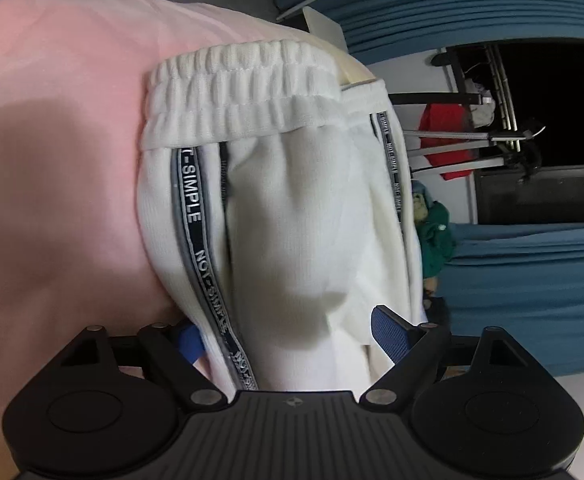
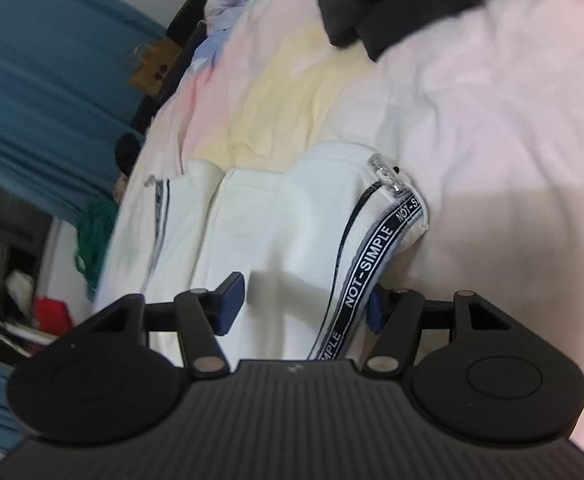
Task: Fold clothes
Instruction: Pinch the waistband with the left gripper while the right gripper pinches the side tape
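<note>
White sweatpants [image 1: 292,216] w/ black side tape reading "NOT-SIMPLE" in white caps, repeated along each leg seam; readable in both wrist views. Pants lie folded on the bed [image 1: 51,160], on its pink/yellow pastel cover, close to the bed edge that faces the blue curtain [image 1: 532,272]. Long axis runs straight away from my left tool [image 1: 287,338], elastic waistband [image 1: 247,88] at the far end. From my right tool [image 2: 304,304] the legs run away too, cuff end w/ a clear plastic tag [image 2: 386,174] farthest. Left tool: jaws apart, spread to either side of the fabric, pads not pinching. Right tool: jaws straddle the taped leg, fabric between them; can't tell if pads press yet.
</note>
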`<state>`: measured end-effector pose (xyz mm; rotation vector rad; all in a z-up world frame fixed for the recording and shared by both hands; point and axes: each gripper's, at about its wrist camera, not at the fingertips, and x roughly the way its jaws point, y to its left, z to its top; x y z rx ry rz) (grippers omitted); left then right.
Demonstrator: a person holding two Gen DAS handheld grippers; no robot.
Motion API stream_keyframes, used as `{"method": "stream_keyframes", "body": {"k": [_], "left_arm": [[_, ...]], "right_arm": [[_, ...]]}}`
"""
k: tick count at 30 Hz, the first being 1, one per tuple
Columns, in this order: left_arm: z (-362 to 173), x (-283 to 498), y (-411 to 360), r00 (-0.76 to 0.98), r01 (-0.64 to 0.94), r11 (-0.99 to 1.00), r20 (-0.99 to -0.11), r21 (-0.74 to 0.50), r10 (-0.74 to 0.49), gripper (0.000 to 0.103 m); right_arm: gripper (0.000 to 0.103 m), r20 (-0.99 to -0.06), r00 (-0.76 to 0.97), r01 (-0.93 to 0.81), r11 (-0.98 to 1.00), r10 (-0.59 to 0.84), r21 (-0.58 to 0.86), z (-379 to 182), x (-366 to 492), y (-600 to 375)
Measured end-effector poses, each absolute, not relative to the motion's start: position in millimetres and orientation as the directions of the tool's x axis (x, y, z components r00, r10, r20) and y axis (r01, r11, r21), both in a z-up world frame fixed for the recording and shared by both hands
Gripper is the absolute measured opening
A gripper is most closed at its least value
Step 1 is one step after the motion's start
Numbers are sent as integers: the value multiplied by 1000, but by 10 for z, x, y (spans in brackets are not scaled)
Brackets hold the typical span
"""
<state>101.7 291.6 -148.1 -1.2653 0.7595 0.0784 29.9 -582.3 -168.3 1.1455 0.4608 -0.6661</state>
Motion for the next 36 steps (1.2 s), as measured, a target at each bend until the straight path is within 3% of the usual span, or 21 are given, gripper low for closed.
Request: {"method": "stream_keyframes", "body": {"k": [4, 6, 8, 10, 13, 16, 25, 32, 36], "left_arm": [[-1475, 1054, 2823, 752, -450, 386, -575, -805, -322, 85], [-1484, 1067, 2775, 753, -461, 387, -583, -799, -307, 81], [-1492, 1061, 2764, 759, -490, 353, -589, -797, -276, 68], [-1478, 1090, 2771, 764, -502, 333, -590, -798, -261, 46], [-1446, 1141, 2773, 775, -508, 305, -582, -806, -246, 29], [-1282, 1149, 2715, 792, -476, 356, -568, -804, -223, 19], [-352, 1175, 2474, 848, -302, 493, -466, -816, -252, 15], [265, 2129, 2299, 837, -295, 538, -485, -790, -253, 15], [283, 3043, 2220, 821, -341, 536, -523, -772, -230, 16]], "right_arm": [[51, -661, 712, 702, 270, -238, 659, -1806, 312, -5855], [30, -659, 712, 702, 285, -243, 653, -1823, 303, -5847], [18, -647, 720, 693, 304, -250, 654, -1800, 295, -5838], [16, -634, 726, 686, 329, -265, 649, -1738, 267, -5827], [15, -623, 731, 681, 348, -278, 644, -1664, 233, -5803], [13, -610, 741, 670, 353, -280, 653, -1613, 187, -5807], [9, -532, 776, 631, 381, -339, 676, -1265, -20, -5786], [9, -490, 793, 609, 441, -362, 660, -765, 698, -5947], [9, -470, 799, 602, 501, -376, 622, -496, 1539, -6052]]}}
